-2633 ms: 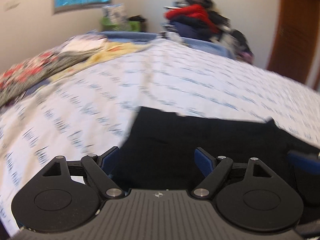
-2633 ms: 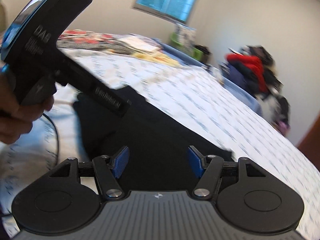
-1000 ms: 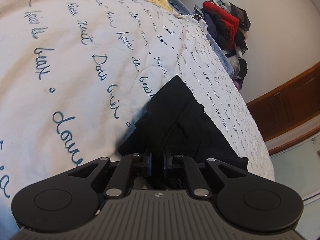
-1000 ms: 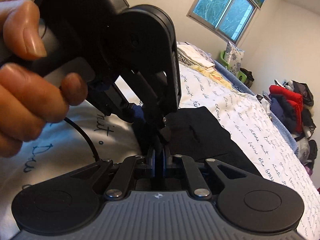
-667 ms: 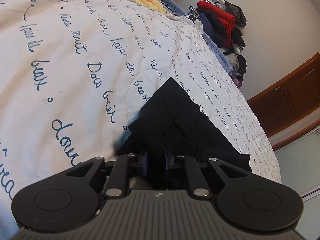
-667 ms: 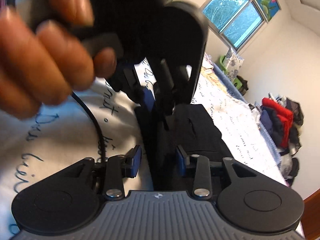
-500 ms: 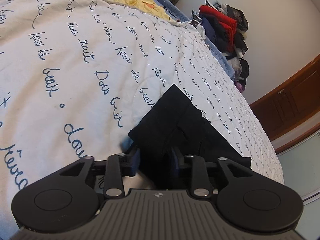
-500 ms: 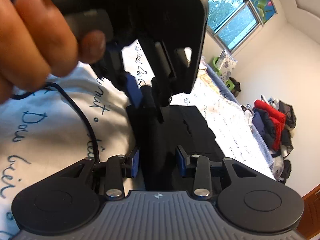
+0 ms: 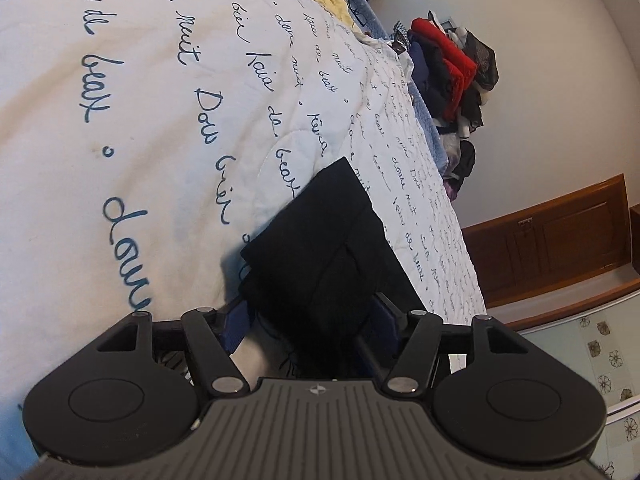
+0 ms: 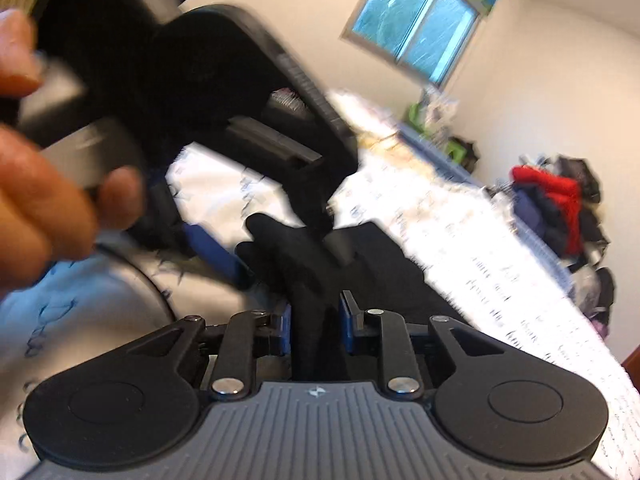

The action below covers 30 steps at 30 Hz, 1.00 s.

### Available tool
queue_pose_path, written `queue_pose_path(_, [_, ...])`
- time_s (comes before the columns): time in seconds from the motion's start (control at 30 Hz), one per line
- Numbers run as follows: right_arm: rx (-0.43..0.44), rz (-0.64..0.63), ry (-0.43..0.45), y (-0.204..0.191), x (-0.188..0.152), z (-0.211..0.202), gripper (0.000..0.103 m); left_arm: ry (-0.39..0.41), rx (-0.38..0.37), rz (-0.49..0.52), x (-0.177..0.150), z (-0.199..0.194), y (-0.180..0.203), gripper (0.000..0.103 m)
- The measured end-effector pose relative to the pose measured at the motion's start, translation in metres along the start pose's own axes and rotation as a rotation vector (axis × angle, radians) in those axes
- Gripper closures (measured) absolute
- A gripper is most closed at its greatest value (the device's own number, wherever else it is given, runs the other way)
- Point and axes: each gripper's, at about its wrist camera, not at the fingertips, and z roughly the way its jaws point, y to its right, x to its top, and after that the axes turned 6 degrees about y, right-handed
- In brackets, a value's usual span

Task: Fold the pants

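Two claws sit at my soft black pants [image 9: 320, 248] on the bed [image 9: 120, 100]. My left claw [image 9: 308, 320] has just spread wide, cloth loose inside. My right claw [image 10: 314, 324] has just closed in some, pads not squeezing; I would pinch a thick folded edge.

**Legible script on the quilt**

The white quilt [image 9: 120, 128] carries repeated blue cursive words in rows; "de", "beat" and "nuit" read fairly clearly, while "Dow", "bien" and "doux" are uncertain. In the right wrist view the lettering is blurred beyond reading.
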Motion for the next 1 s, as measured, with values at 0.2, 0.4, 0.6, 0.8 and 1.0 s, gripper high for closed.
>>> queue_pose_path(0.2, [-0.094, -0.209, -0.037, -0.023, -0.010, -0.006, 0.055, 0.010, -0.041, 0.003, 0.002, 0.003, 0.003, 0.034])
queue_pose_path(0.4, [-0.250, -0.373, -0.009, -0.035, -0.018, 0.006, 0.058, 0.012, -0.075, 0.031, -0.001, 0.007, 0.010, 0.032])
queue_pose_path(0.6, [-0.252, -0.173, 0.076, -0.007, -0.007, 0.000, 0.075, -0.007, -0.089, 0.067, -0.006, 0.018, 0.017, 0.033])
queue_pose_path(0.8, [-0.193, -0.088, 0.030, 0.016, 0.001, 0.000, 0.074, 0.000, -0.068, 0.057, -0.003, 0.032, 0.022, 0.032])
queue_pose_path(1.0, [-0.191, -0.235, -0.057, -0.002, -0.011, 0.007, 0.073, 0.019, -0.051, 0.041, 0.006, 0.035, 0.022, 0.032])
